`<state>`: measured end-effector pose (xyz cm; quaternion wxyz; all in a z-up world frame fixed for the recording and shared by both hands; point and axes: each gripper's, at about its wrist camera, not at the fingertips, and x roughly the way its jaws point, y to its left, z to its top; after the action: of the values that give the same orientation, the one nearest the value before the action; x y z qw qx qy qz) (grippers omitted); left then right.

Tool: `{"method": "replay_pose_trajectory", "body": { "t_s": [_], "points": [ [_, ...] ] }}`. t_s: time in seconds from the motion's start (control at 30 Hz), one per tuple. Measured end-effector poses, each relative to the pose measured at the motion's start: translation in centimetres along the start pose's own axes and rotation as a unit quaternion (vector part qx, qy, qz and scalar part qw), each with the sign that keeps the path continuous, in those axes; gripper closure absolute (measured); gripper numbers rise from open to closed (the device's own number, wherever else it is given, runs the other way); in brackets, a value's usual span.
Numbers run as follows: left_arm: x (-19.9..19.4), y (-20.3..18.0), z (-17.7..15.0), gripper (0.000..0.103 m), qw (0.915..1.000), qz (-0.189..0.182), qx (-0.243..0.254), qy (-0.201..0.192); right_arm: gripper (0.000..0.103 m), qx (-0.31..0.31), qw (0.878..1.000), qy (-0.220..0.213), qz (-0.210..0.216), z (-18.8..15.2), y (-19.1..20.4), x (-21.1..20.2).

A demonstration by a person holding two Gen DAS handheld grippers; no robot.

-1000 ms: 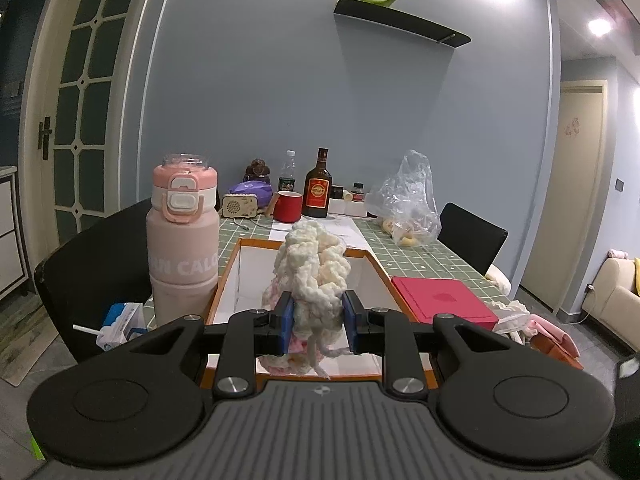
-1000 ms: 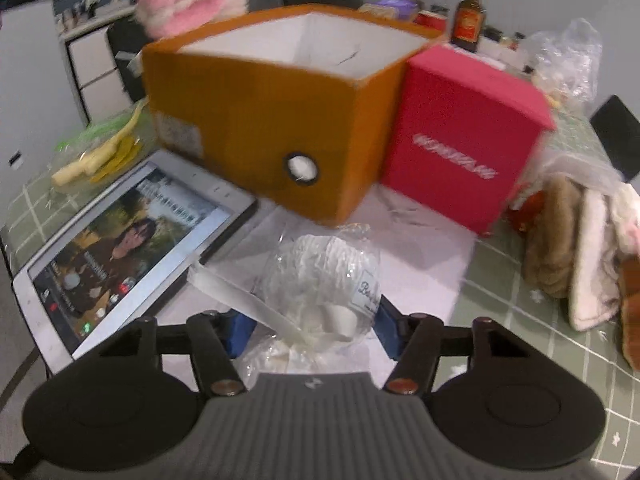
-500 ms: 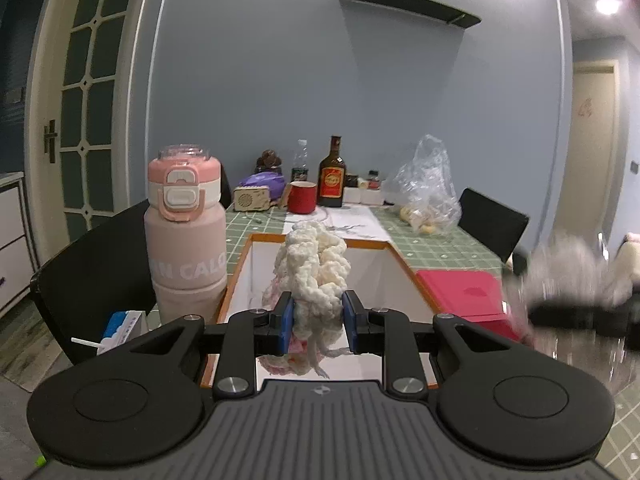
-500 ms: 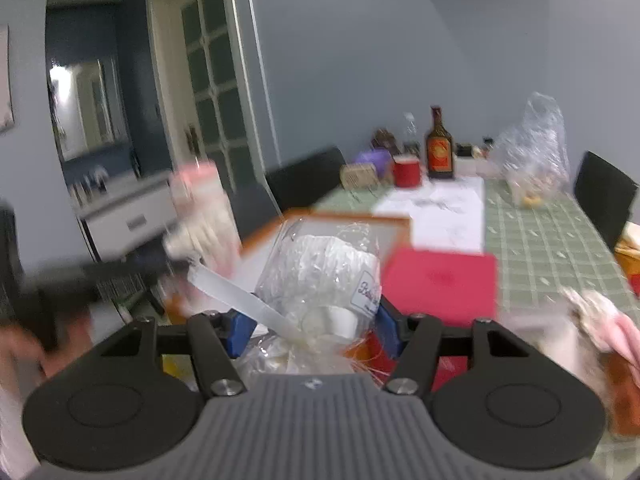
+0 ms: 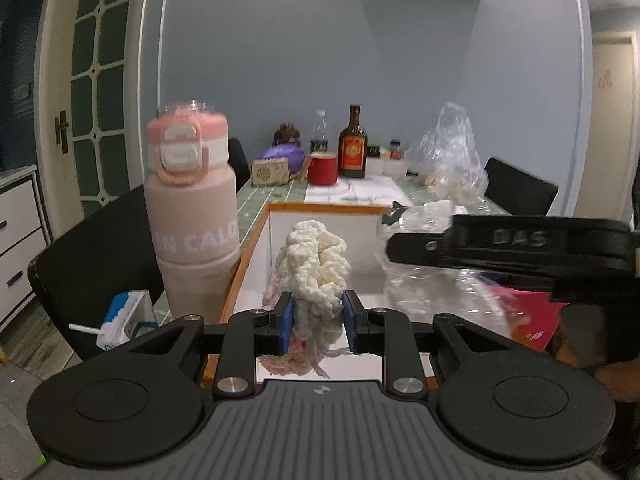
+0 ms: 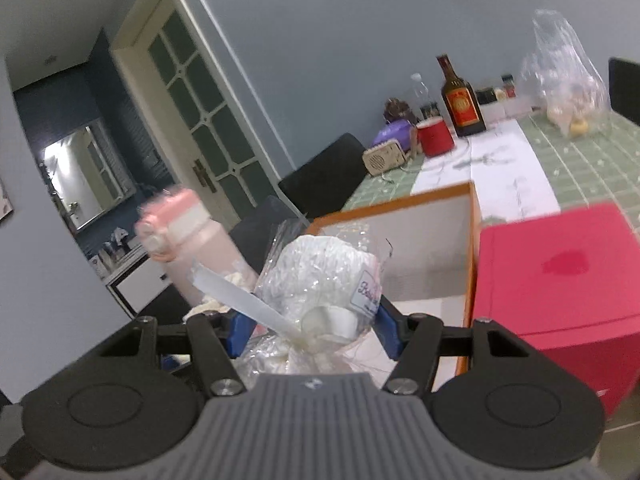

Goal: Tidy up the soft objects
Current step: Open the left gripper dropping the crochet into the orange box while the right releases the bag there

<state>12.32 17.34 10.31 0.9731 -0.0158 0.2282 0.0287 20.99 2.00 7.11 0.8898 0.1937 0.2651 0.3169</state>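
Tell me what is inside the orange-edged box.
The orange-edged box shows bare white inner walls and some white floor. The cream yarn bundle in the left gripper and the plastic-wrapped yarn ball cover the rest.

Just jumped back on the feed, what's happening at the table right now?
A person is working two hand-held grippers over the open orange box. The left gripper is clamped on a chunky cream yarn bundle, held above the box's white interior. The right gripper grips a white yarn ball wrapped in clear plastic, also at the box. Neither item has been let go yet. A pink bottle stands to the left of the box and a red box to its right.
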Motion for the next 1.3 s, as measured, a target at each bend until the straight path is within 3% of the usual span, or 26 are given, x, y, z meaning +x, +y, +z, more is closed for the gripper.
{"method": "replay_pose_trajectory", "body": {
  "t_s": [0.13,0.37,0.5,0.63,0.93,1.1,1.3],
  "points": [
    [1.3,0.5,-0.6,0.074,0.9991,0.013,-0.017,0.035,0.042,-0.035,0.999,-0.014,-0.009,-1.2,0.2,0.9],
    [0.6,1.1,-1.5,0.067,0.9993,0.031,-0.022,0.006,0.042,-0.06,0.998,-0.025,0.0,-1.9,-0.2,0.5],
    [-1.2,1.5,-1.9,0.035,0.9989,0.015,-0.022,-0.039,0.041,-0.081,0.996,-0.031,-0.004,-2.3,0.2,0.4],
    [-2.9,1.8,-1.8,0.019,0.9961,0.02,-0.025,-0.082,0.041,-0.086,0.996,-0.034,-0.008,-2.4,0.3,0.4],
    [-4.1,1.9,-1.1,0.016,0.9944,0.031,-0.029,-0.097,0.036,-0.104,0.994,-0.037,-0.016,-2.8,0.8,0.6],
    [-4.5,1.8,-1.1,0.016,0.9943,0.028,-0.028,-0.099,0.017,-0.087,0.995,-0.038,0.009,-2.7,0.5,0.2],
    [-5.2,1.3,-0.8,0.016,0.9937,0.03,-0.013,-0.107,0.01,-0.08,0.995,-0.049,0.015,-2.6,0.5,-0.4]
  ]
}}
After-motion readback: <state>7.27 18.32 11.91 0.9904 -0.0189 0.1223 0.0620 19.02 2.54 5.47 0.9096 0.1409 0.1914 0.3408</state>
